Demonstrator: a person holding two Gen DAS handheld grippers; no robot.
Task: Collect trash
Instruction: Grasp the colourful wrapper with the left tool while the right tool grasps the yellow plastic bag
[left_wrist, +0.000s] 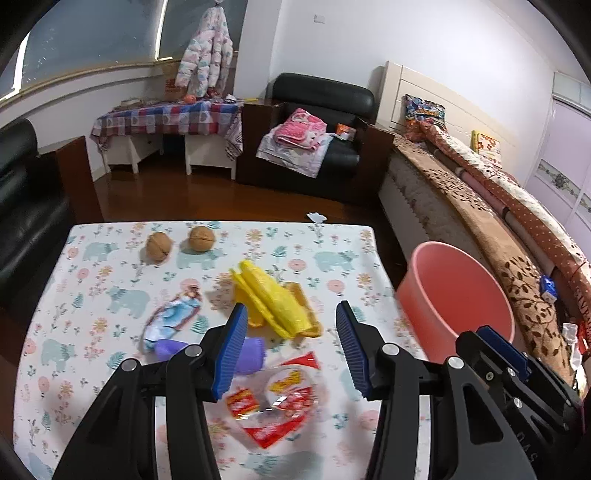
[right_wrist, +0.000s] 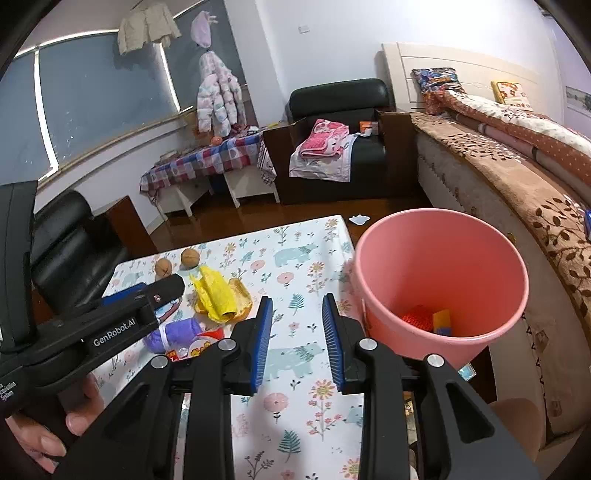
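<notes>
**Tongs and trash, partly obscured**

Left tongs (left_wrist: 291, 325) are held wide apart and empty above the table (left_wrist: 332, 236). Right tongs (right_wrist: 297, 325) are narrower, nothing between them. Yellow wrapper (left_wrist: 273, 295), purple wad (left_wrist: 251, 354) and red packet (left_wrist: 273, 406) lie on the table, partly covered. Bin (right_wrist: 439, 273) is seen beside the table edge; its contents are blurred, its base cut off.
</notes>
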